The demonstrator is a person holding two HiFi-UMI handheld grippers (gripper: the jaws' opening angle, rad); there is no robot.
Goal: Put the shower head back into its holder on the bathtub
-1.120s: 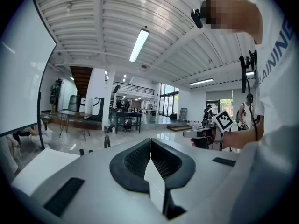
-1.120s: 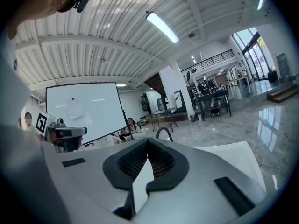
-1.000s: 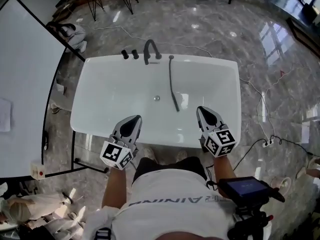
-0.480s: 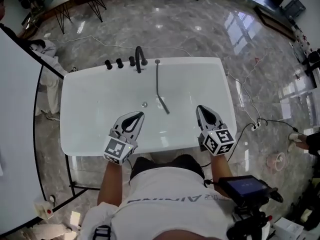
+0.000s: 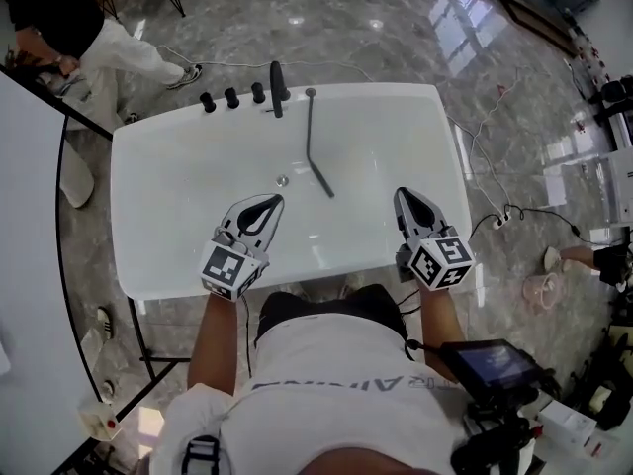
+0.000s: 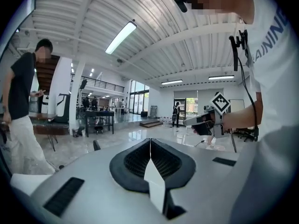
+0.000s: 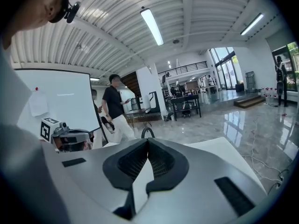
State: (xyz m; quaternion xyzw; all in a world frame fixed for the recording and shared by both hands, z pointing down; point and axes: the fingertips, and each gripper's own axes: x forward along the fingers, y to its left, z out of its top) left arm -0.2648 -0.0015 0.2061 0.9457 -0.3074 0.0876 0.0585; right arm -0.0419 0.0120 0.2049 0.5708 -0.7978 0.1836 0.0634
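Over the near rim of the tub: two hand-held grippers, side by side and well apart, both pointing toward the far rim. Jaws of left hand-held gripper pressed together, nothing between them. Jaws of right hand-held gripper likewise closed tip to tip, empty.

Counted:
- one tub, white, rectangular with rounded corners
- one shower head, dark and slim, lying inside the tub; one end at the far rim just beside the faucet, the other bent off toward the middle, right of the drain; apart from both hand-held grippers
- one faucet, dark, on the far rim
- three knobs, dark, in a row left of the faucet
- one drain, small and round, on the tub floor

Surface and room: tub standing on a glossy grey marble floor with bright window reflections. Cables trailing across the floor right of the tub. Large whiteboard with a dark frame along the left. One other person standing beyond the tub's far left corner.
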